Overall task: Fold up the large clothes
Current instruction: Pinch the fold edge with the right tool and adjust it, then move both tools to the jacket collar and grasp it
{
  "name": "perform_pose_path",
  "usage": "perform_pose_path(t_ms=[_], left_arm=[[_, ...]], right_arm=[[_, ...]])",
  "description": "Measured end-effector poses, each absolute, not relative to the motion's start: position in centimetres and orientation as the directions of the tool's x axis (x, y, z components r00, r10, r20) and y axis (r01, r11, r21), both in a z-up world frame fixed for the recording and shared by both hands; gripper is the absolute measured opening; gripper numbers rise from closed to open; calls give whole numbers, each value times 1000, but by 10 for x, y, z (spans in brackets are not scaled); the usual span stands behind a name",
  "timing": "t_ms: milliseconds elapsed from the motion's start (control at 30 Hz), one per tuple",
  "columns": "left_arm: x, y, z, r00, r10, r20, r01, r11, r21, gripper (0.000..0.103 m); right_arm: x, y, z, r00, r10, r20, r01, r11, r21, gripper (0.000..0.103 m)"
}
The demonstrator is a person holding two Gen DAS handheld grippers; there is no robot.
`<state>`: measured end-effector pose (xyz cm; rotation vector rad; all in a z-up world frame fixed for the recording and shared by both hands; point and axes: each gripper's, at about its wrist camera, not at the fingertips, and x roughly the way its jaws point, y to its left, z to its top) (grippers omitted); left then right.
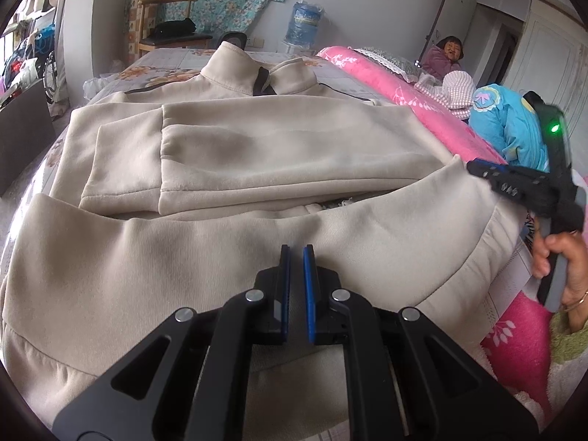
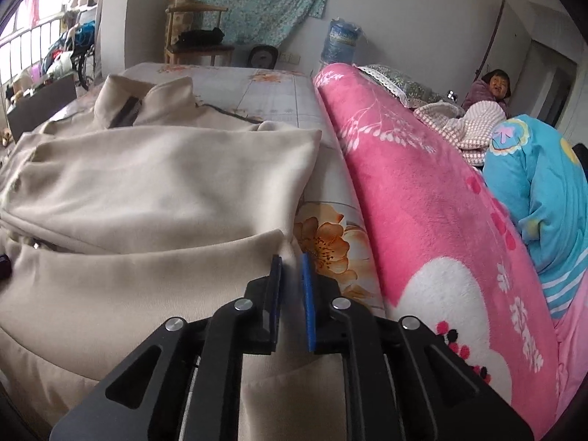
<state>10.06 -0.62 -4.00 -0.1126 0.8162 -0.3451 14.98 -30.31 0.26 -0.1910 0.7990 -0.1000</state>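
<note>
A beige zip-up jacket (image 1: pixel 257 139) lies on the bed with its collar (image 1: pixel 235 62) at the far end and its sleeves folded across the chest. Its lower part (image 1: pixel 220 250) lies doubled up toward the collar. My left gripper (image 1: pixel 296 248) hovers over that lower part, pads nearly together with no cloth pinched. In the right wrist view the jacket (image 2: pixel 147 183) fills the left side. My right gripper (image 2: pixel 290 257) is slightly open just short of the hem corner (image 2: pixel 277 237). From the left wrist view, the right gripper (image 1: pixel 472 167) sits beside that corner, held by a hand (image 1: pixel 558 253).
A rolled pink blanket (image 2: pixel 422 183) runs along the jacket's right side, with blue bedding (image 2: pixel 533 183) beyond it. The floral bed sheet (image 2: pixel 323 246) shows between the jacket and the blanket. A person (image 2: pixel 492 88) sits at the far right. A wooden chair (image 1: pixel 165 18) and a water jug (image 1: pixel 303 22) stand by the wall.
</note>
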Motion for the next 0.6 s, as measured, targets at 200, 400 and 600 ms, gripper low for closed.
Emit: perform_pose_path(t_ms=[200,400,600], left_arm=[[100,-6,-40,634,-341,-694,249,940,-234,8],[99,-9,-40,644,-324,-693,246,945,-214,8],[97,-11,-40,651,-304,-695,249,951,-183,8]], right_arm=[[108,-307,54,761,38,-647,-45,999,6,17],[90,-233,14,597,340,-726,-355,924,141,17],[84,-198,-33,567,339,-751,-416,904,95,17]])
